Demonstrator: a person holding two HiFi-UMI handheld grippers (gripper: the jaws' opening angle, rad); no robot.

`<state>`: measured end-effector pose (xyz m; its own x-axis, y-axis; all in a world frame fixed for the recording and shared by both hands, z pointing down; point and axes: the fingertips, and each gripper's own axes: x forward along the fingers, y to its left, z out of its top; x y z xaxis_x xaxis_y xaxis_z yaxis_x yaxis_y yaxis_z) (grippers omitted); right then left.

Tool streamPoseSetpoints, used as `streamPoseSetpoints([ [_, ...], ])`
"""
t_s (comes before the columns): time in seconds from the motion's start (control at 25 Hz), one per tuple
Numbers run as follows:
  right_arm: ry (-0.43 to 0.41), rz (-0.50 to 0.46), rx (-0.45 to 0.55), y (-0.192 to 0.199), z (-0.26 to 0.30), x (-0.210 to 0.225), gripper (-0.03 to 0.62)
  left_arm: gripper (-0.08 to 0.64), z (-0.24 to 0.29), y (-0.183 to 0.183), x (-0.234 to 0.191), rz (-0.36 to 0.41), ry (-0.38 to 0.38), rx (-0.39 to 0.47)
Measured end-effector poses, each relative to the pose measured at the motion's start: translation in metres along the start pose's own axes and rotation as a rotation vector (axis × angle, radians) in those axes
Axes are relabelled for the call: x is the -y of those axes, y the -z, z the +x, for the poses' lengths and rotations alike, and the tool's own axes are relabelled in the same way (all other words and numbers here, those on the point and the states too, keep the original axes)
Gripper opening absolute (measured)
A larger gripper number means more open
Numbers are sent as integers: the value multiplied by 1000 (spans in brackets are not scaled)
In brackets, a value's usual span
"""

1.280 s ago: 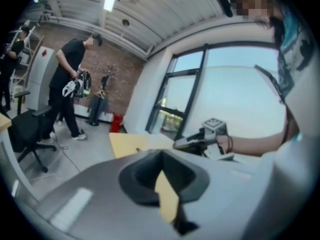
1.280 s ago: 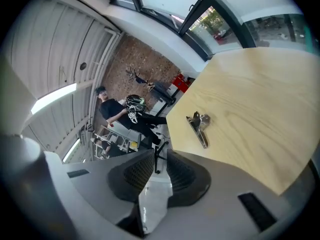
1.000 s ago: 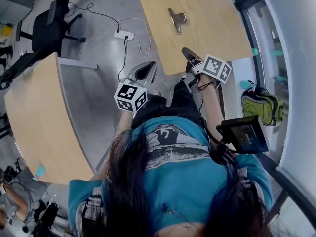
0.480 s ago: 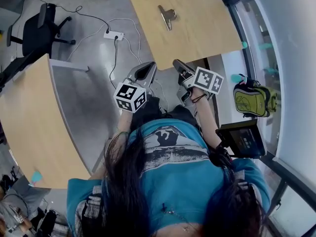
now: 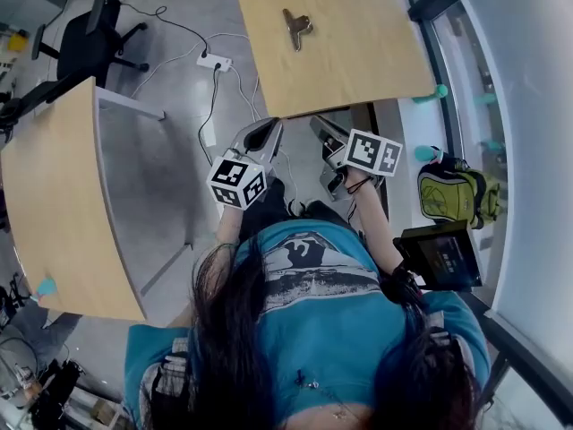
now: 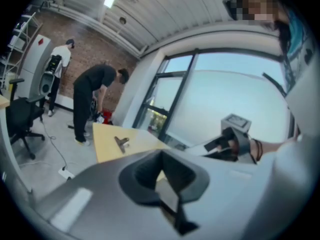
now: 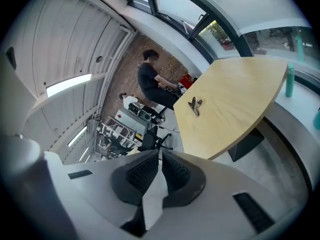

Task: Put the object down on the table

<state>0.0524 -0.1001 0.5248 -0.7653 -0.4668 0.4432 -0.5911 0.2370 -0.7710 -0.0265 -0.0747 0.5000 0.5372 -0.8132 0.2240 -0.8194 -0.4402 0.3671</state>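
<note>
A black swivel office chair (image 5: 89, 47) stands on the grey floor (image 5: 170, 168), near a white power strip (image 5: 218, 62) with trailing cables. A curved light-wood bench (image 5: 49, 204) lies at the left. At the right, a yellow-green backpack (image 5: 457, 195) sits near a black tablet screen (image 5: 440, 256).

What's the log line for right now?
left tool: shut, empty | right tool: shut, empty | metal clip: lying on the table | both tools: well apart from the clip

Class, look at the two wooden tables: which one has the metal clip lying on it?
The table ahead of the person, beside the window, bears the metal clip; the other table stands at the person's left.
</note>
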Motion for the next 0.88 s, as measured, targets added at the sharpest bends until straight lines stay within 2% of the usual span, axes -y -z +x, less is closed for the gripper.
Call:
streamPoseSetpoints([
  [0.24,-45,-50,-23,11,-65,21,32,3,-1,24,66,11,-65,20],
  [0.4,-69,-71,-39,22,-90,33,32,3,-3,40,94,17,-89,24],
  [0.6,-90,-78,-57,34,-107,36,32,3,-8,48,115,30,-101,23],
  [0.88,-104,-87,-63,36,-109,29,32,3,-14,45,119,42,-109,24],
])
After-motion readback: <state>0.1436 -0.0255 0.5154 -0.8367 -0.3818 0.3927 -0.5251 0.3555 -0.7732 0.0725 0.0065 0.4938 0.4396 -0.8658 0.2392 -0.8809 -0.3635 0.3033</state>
